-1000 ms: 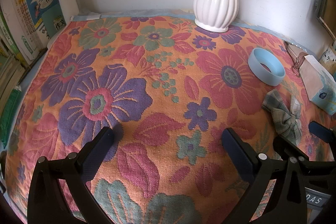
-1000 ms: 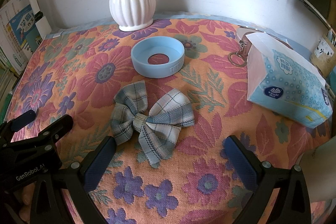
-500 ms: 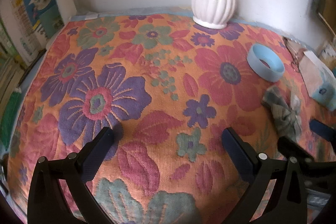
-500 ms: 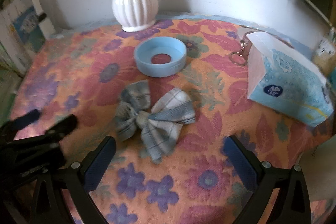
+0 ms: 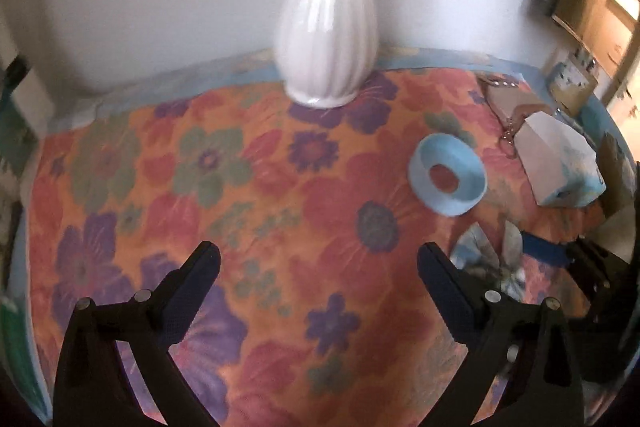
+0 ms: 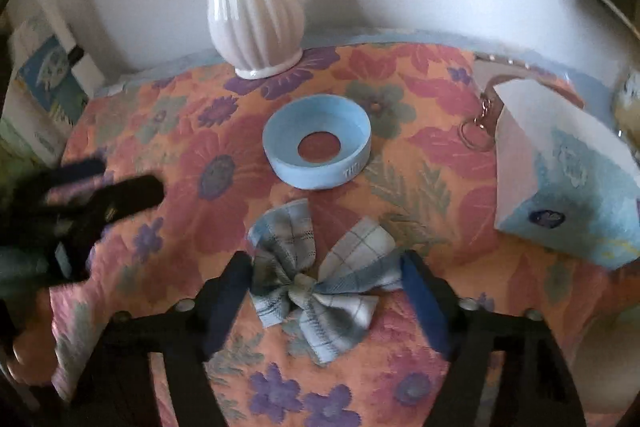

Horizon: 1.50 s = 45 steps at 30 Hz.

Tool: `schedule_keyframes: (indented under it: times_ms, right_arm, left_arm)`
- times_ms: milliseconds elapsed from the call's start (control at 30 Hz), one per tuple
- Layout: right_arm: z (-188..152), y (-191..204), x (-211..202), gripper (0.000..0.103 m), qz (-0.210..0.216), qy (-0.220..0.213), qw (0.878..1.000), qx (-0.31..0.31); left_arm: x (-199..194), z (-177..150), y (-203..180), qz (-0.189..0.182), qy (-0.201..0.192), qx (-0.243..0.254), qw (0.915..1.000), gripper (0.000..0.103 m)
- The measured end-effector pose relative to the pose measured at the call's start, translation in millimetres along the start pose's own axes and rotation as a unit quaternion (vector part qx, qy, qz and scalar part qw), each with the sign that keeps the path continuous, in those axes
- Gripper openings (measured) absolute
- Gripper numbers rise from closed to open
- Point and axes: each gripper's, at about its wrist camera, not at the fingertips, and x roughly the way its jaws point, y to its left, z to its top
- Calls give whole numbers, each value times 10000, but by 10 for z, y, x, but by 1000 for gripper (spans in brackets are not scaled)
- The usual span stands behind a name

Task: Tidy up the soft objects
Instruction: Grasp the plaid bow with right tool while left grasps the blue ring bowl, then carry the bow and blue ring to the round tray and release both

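Starting from the left, the left tool [image 5: 318,259] hangs wide and empty over the flowered cloth [image 5: 248,187], having swung toward the vase [image 5: 328,15] since a second ago. Next, the bow [image 6: 316,287] lies flat on the counter, unlifted, so sorting seems barely begun. The right tool [image 6: 324,271], earlier well short of it, now brackets the bow, jaws narrower but not visibly gripping. Beyond sit the blue ring [image 6: 318,147] and tissue pack [image 6: 568,171].

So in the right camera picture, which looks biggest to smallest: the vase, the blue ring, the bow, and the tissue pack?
1. White vase and tissue pack: they look about alike, too close to rank.
2. Plaid bow, though it sits nearest the camera, which may flatter it.
3. Blue ring, smallest.
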Motion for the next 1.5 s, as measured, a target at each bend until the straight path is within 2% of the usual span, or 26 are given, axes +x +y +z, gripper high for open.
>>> schedule_keyframes:
  times_ms: [33, 67, 167, 233, 433, 467, 500, 533, 600, 800, 1033, 1167, 1300, 1500]
  right_arm:
    - [-17, 8, -19, 41, 48, -62, 9999, -82]
    - [-46, 11, -44, 33, 93, -104, 9997, -188]
    - [-124, -49, -114, 25, 227, -155, 9995, -171]
    - [-186, -165, -157, 25, 414, -128, 9991, -16]
    - [-367, -297, -263, 25, 531, -103, 9985, 45]
    - [-391, -309, -284, 25, 543, -96, 9985, 22]
    - [-404, -314, -296, 25, 537, -95, 9985, 1]
    - [-422, -320, -312, 25, 517, -101, 9986, -25]
    - [-457, -338, -350, 25, 501, -118, 9987, -59]
    - [-637, -465, -567, 25, 583, -225, 9980, 60]
    - [-895, -685, -984, 25, 833, -242, 9956, 358]
    - [-1110, -899, -1375, 25, 788, -407, 9951, 436]
    - [-1306, -1250, -1825, 25, 721, -690, 9926, 696]
    - [-1496, -2020, -2516, 25, 419, -1424, 9777, 1484]
  left_arm:
    - [39, 30, -66, -59, -23, 94, 9999, 98]
    - [79, 53, -134, -135, -34, 145, 9998, 98]
    - [157, 103, -335, -329, -33, 287, 9990, 99]
    - [255, 176, -479, -396, -6, 358, 9986, 99]
    - [523, 294, -820, -397, 112, 648, 9970, 98]
    - [558, 298, -878, -424, 102, 689, 9967, 92]
    - [586, 301, -903, -438, 110, 694, 9966, 69]
    - [591, 298, -921, -427, 100, 710, 9965, 66]
    - [543, 281, -946, -363, -26, 760, 9964, 63]
    - [173, 64, -881, -650, -243, 531, 9962, 62]
    - [-443, -423, -1088, -976, -456, 497, 9929, 62]
    - [-807, -662, -1409, -1275, -600, 807, 9867, 62]
    - [-1140, -803, -1909, -1786, -714, 1211, 9738, 62]
    - [-1451, -863, -2909, -2439, -862, 2048, 9440, 62]
